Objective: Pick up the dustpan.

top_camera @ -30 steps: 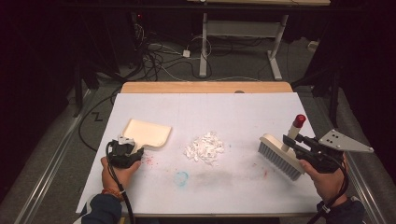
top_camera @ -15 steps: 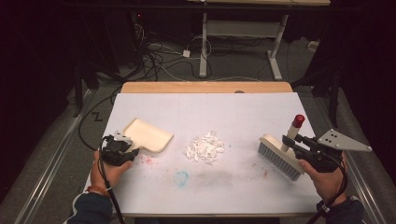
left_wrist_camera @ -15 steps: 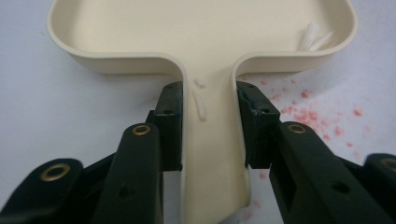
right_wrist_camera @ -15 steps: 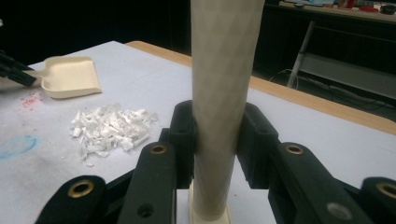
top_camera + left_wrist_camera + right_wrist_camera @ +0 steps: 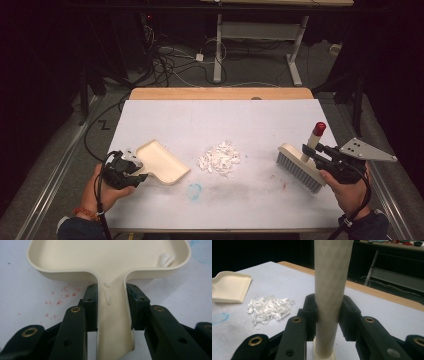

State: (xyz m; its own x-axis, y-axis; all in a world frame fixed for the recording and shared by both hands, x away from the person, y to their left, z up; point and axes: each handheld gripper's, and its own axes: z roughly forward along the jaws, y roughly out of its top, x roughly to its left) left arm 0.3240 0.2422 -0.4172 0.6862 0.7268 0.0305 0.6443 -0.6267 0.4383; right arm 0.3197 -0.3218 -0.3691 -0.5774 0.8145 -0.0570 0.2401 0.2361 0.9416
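Dustpan [image 5: 162,162] now swung mouth-first toward scrap pile [image 5: 220,159] | left gripper [image 5: 131,167] clamps its handle | right gripper [image 5: 312,152] clamps brush [image 5: 300,167], opposite side of pile.

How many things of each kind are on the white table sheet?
Dustpan: 1
Brush: 1
Pile of white scraps: 1
Total: 3
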